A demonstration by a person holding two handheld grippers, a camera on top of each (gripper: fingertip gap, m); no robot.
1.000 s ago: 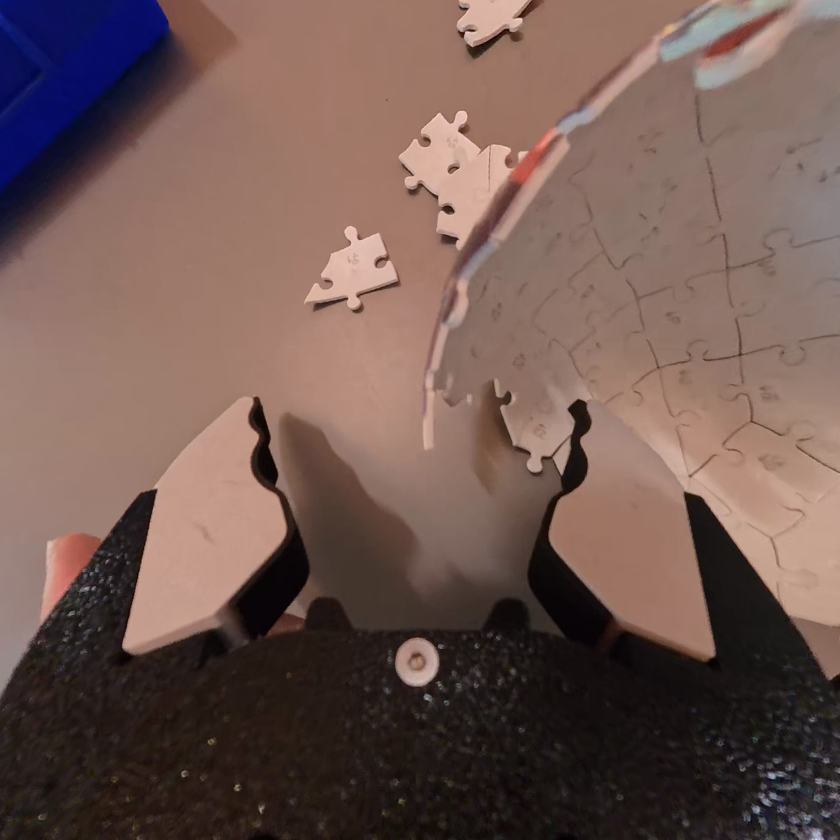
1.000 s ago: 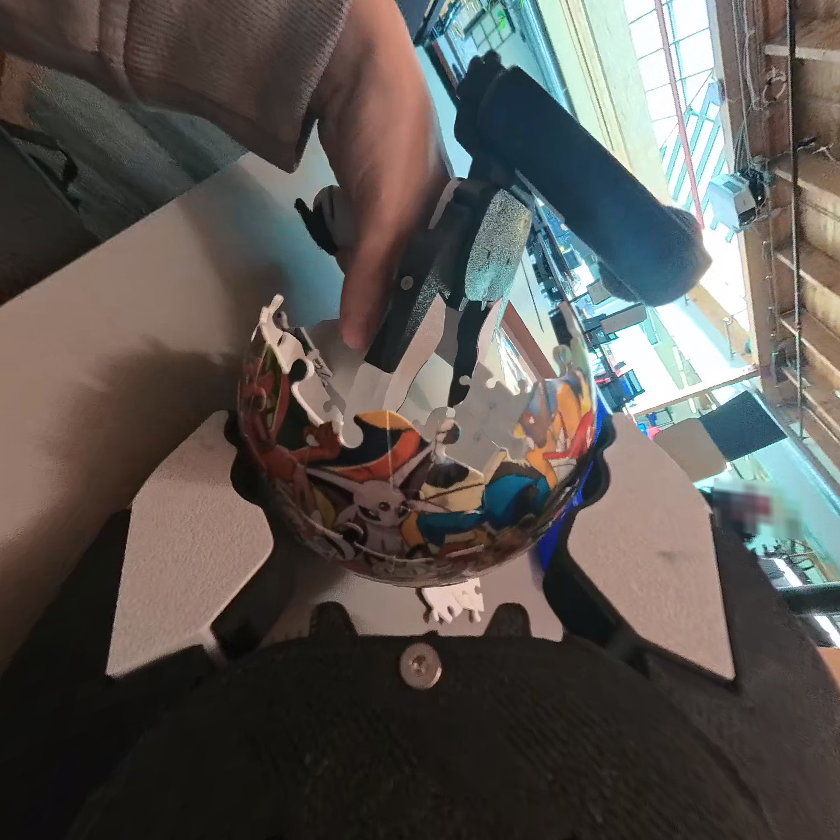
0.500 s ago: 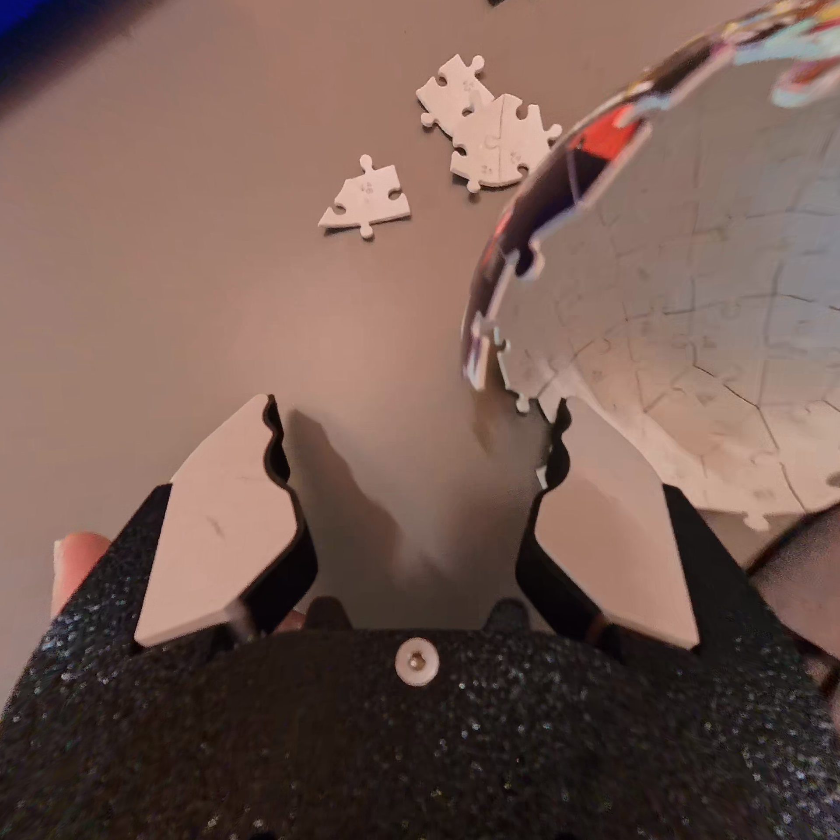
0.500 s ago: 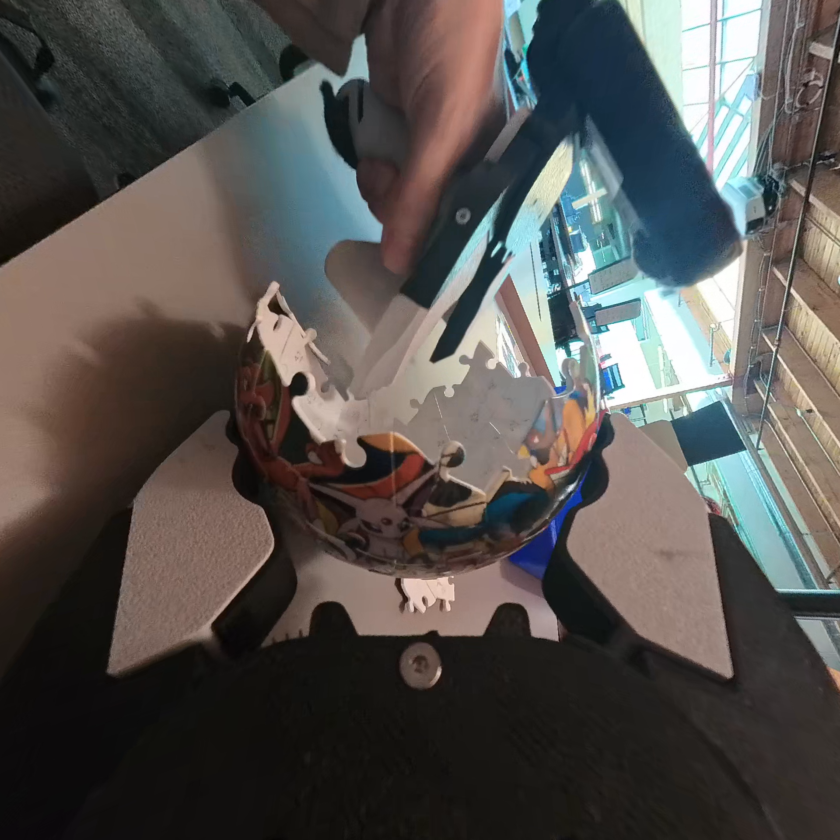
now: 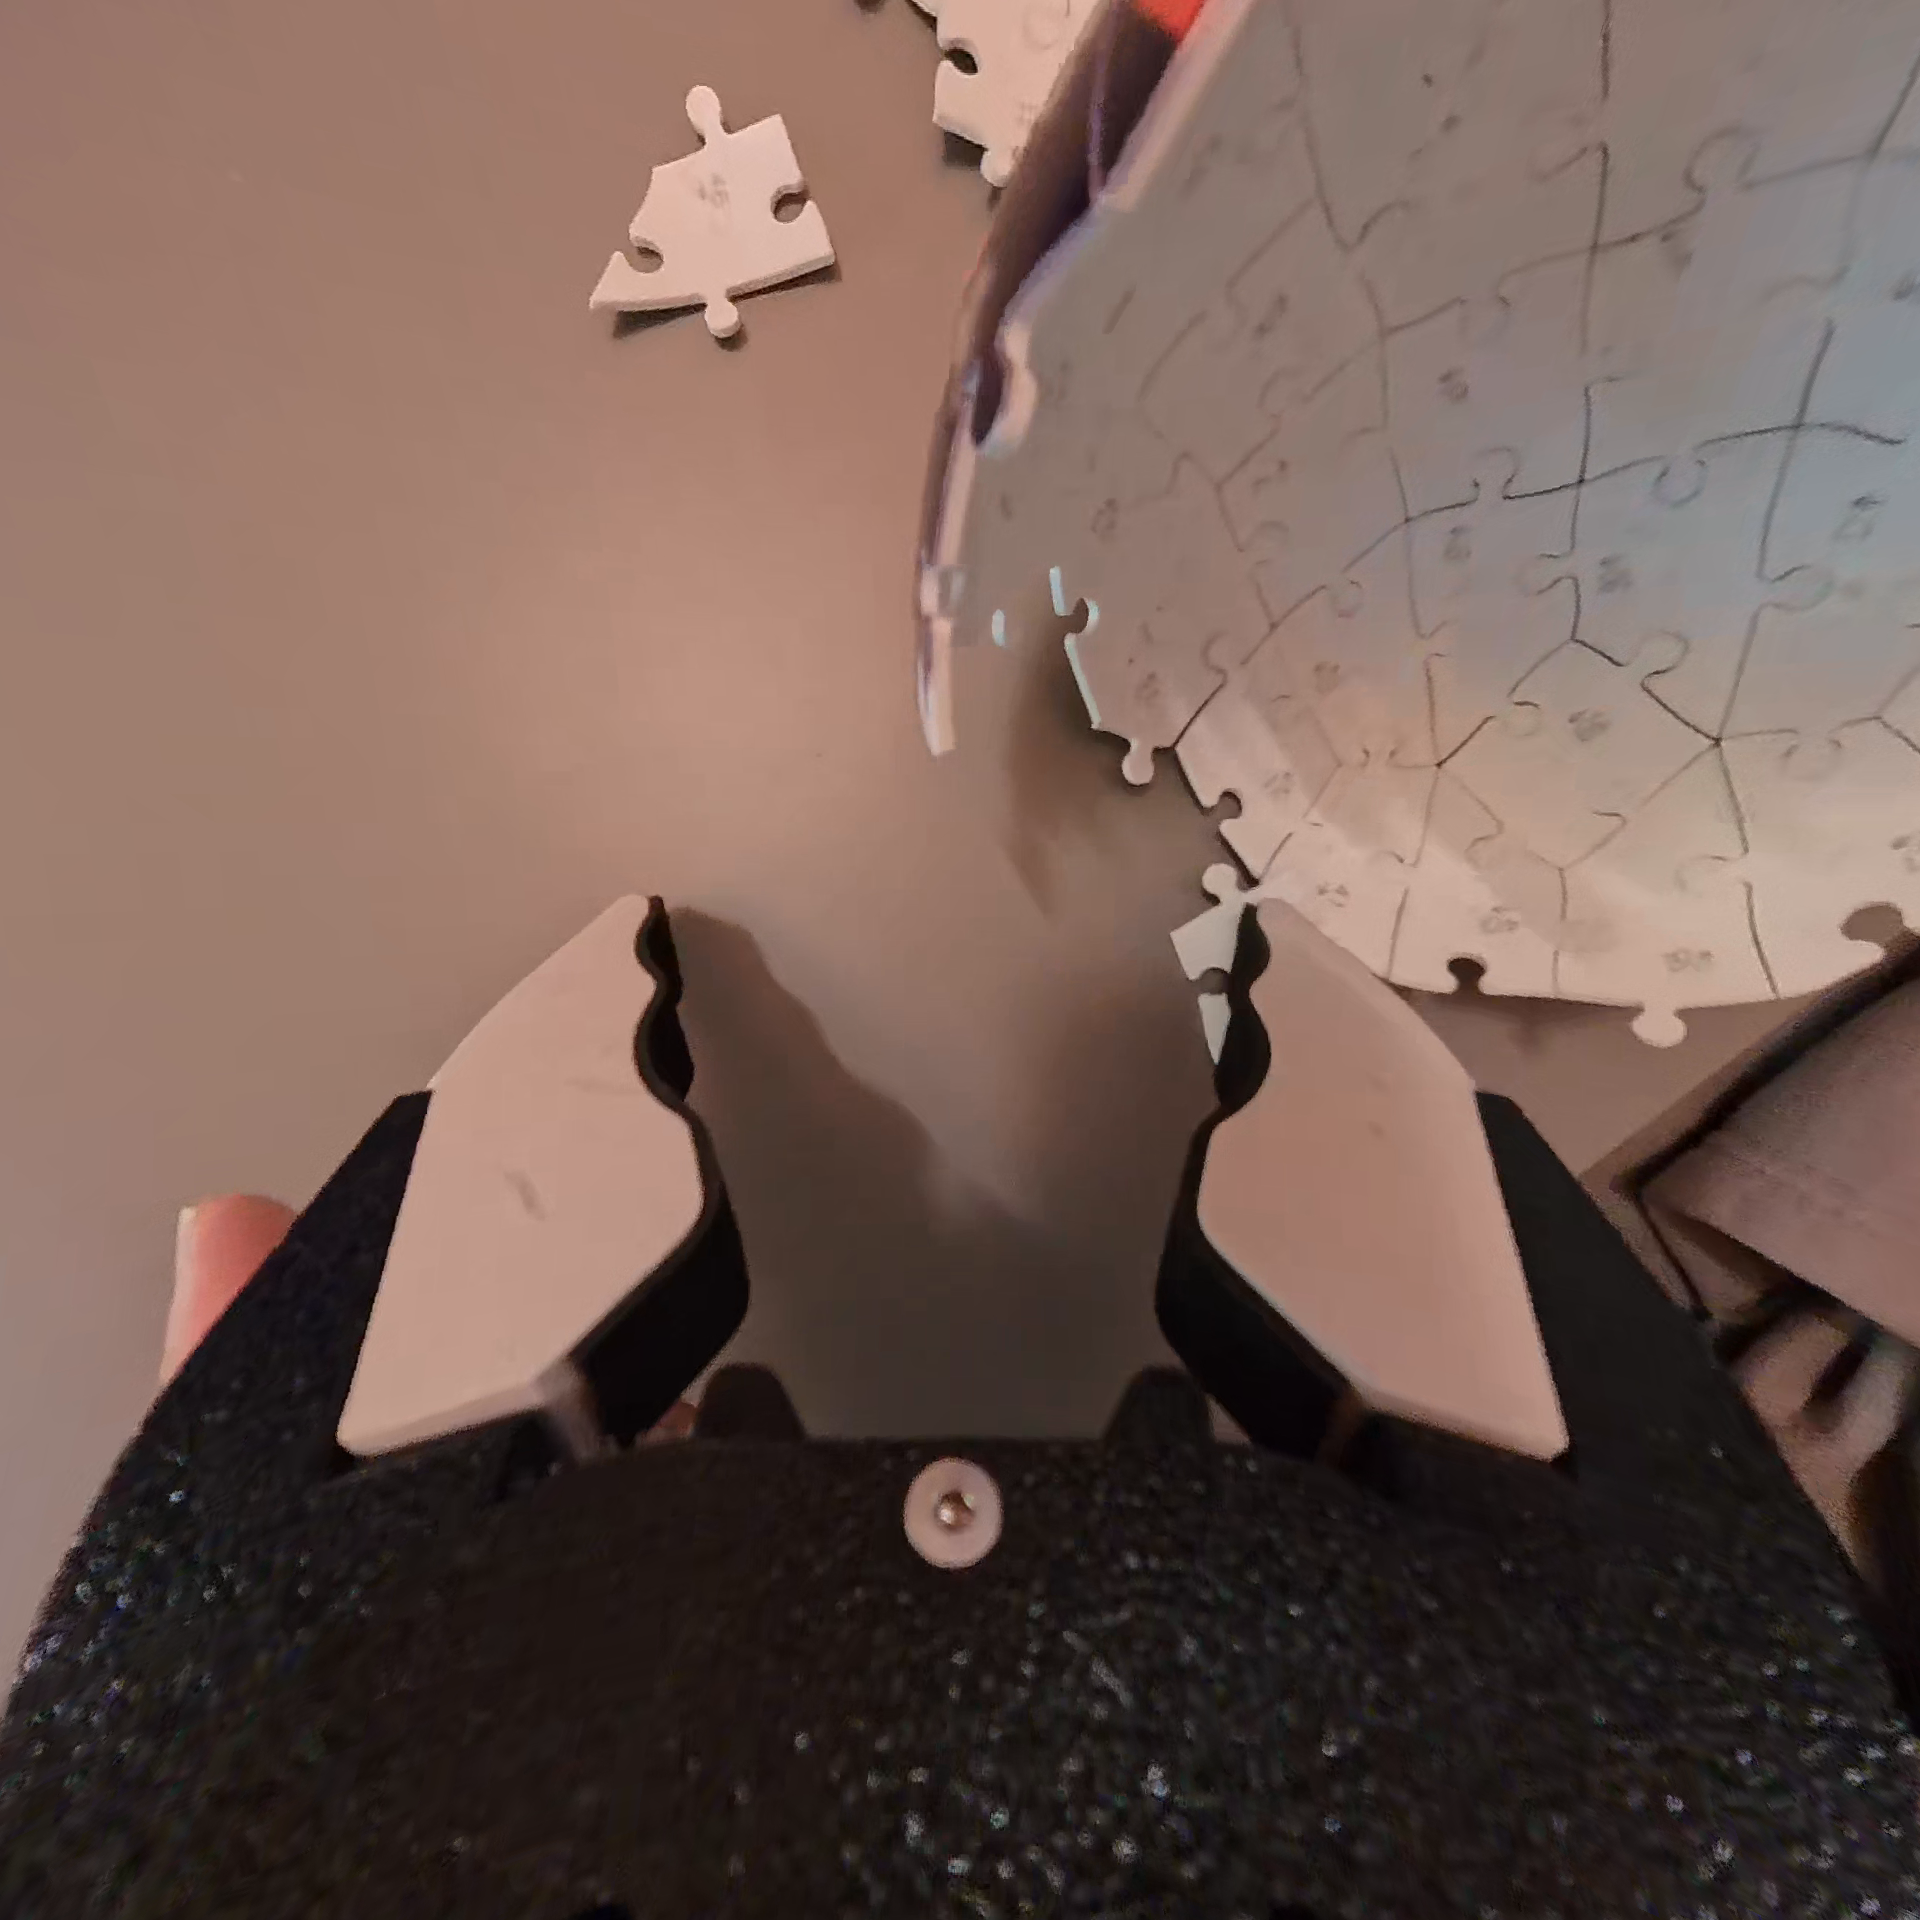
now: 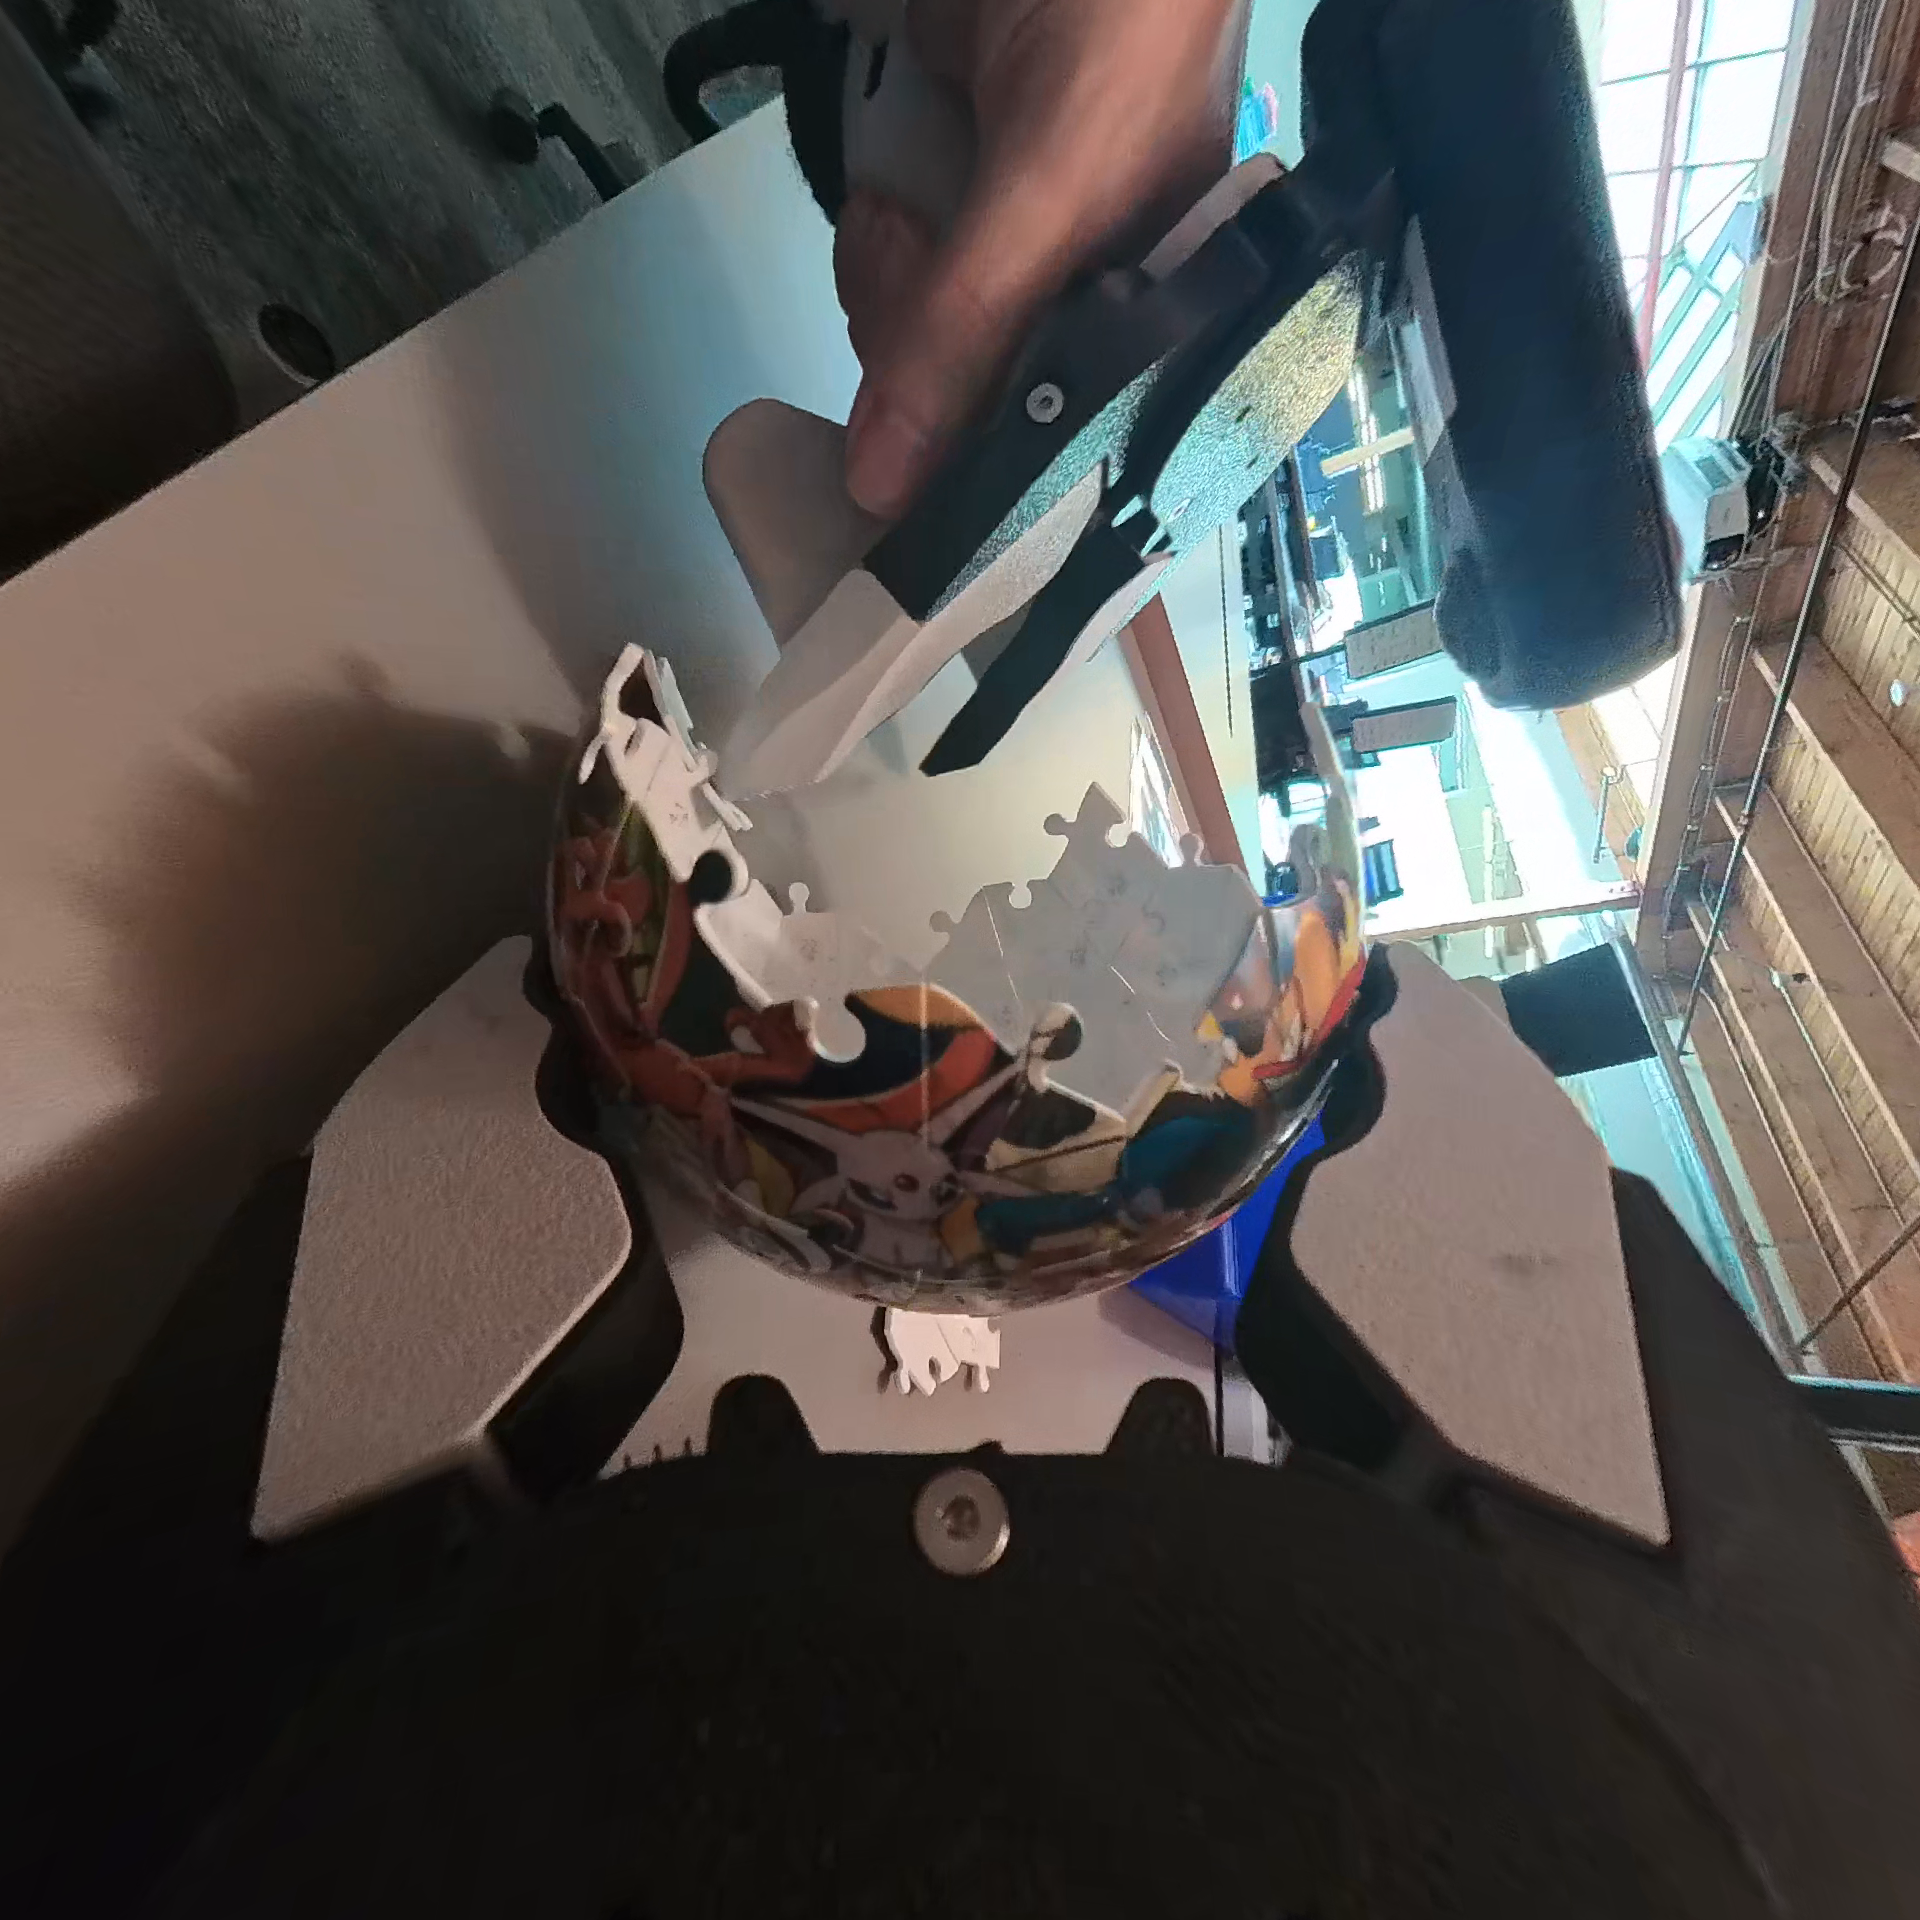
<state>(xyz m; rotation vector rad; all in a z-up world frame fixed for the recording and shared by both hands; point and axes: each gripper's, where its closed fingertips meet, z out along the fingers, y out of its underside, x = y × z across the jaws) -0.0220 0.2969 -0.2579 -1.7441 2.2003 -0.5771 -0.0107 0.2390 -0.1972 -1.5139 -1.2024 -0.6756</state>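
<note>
A: Log your right gripper (image 6: 956, 1060) first. What do you have in it?

B: You hold the half-built puzzle globe (image 6: 935, 1122), a bowl-shaped shell with a colourful cartoon print outside and plain white inside. Both fingers are closed against its opposite sides, and the shell is lifted clear of the grey table (image 6: 312, 727), open side facing away from your right camera.

A: And your left gripper (image 5: 951, 914)?

B: Its fingers are spread wide with nothing between them, only bare table. In the right wrist view your left gripper points down toward the far-left part of the shell's jagged rim. In the left wrist view its right fingertip sits just beside that rim; contact cannot be confirmed. Your left hand (image 6: 997, 208) wraps the handle.

A: Surroundings?

B: One loose white puzzle piece (image 5: 717, 218) lies face down on the table, far-left of the shell. A second white piece (image 5: 977, 94) is partly hidden behind the shell's edge at the top of the left view. Another small white piece (image 6: 940, 1345) lies on the table under the shell, near your right gripper's base. A blue bin (image 6: 1226, 1257) shows at the right, behind the shell.
</note>
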